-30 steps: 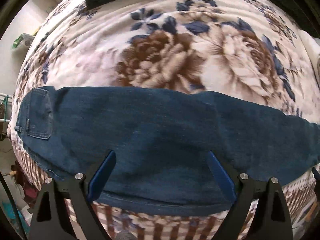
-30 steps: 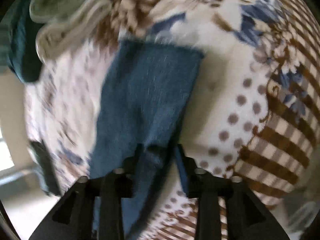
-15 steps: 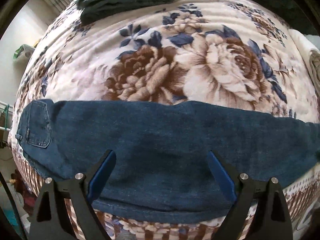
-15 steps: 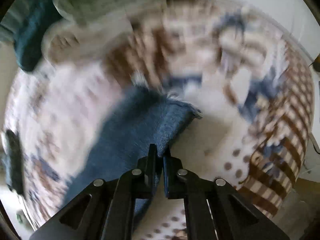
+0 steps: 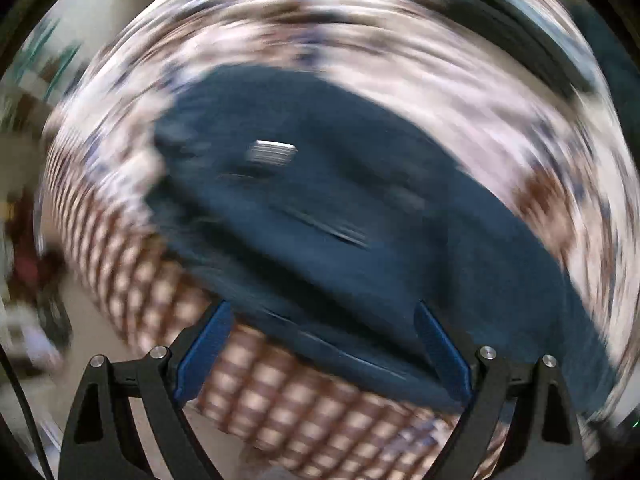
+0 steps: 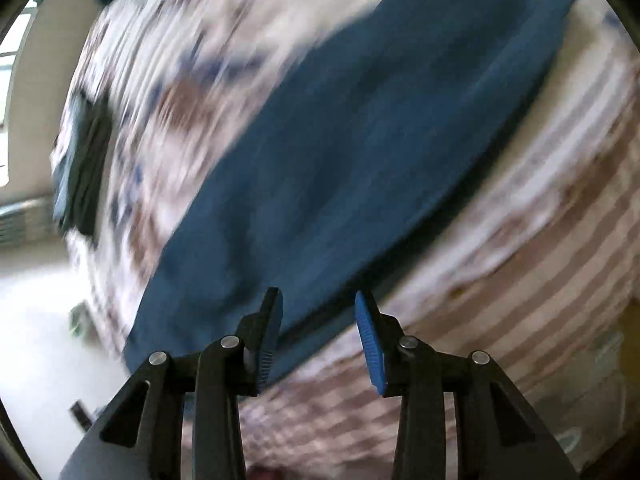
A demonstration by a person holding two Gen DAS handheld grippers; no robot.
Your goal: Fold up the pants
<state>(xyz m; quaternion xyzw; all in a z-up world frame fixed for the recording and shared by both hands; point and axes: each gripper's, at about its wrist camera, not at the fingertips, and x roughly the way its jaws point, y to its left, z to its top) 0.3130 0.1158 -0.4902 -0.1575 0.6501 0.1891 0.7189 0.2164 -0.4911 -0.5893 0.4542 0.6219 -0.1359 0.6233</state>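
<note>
The pants [image 5: 360, 216] are of dark blue denim cloth, matt and a little rough, and they lie on the quilt [image 5: 460, 92], a soft printed cloth with flowers, which turns to brown and cream checks just below the pants' edge. A small pale patch [image 5: 272, 152] on the pants is perhaps a paper or leather label; the blur does not let me tell. The left gripper [image 5: 320, 344] has matt black plastic arms with shiny metal screws and blue ribbed pads [image 5: 440, 352]. The right gripper [image 6: 318, 340] is made the same way.
</note>
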